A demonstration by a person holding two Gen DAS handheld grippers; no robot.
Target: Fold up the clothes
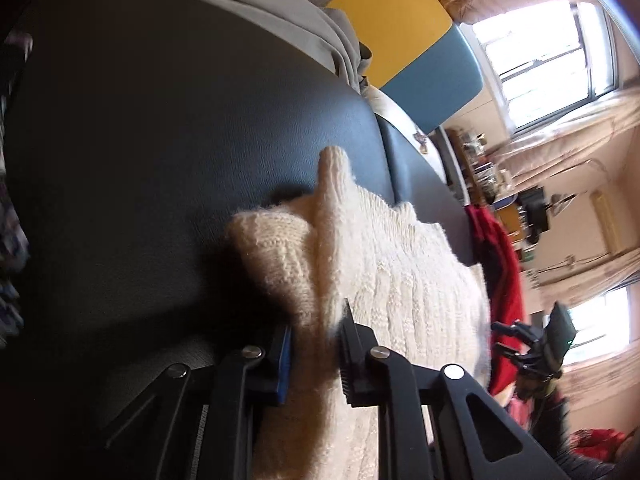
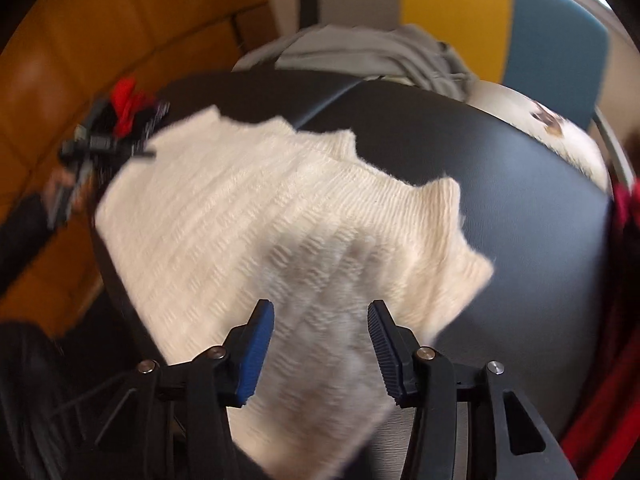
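A cream knit sweater (image 1: 400,272) lies spread on a black padded surface (image 1: 160,120). In the left wrist view my left gripper (image 1: 316,344) is shut on a thick fold at the sweater's edge, with knit bunched between its blue pads. My right gripper (image 1: 528,344) shows small at the far side of the sweater. In the blurred right wrist view the sweater (image 2: 240,200) runs under and between the fingers of my right gripper (image 2: 322,332), which stand wide open. My left gripper (image 2: 104,144) sits at the sweater's far left edge.
Grey clothing (image 2: 380,52) is piled at the back of the black surface (image 2: 500,168). Red cloth (image 1: 500,264) hangs off the side. Yellow (image 1: 392,20) and blue (image 1: 432,80) panels stand behind. Wooden boards (image 2: 80,40) show at the left.
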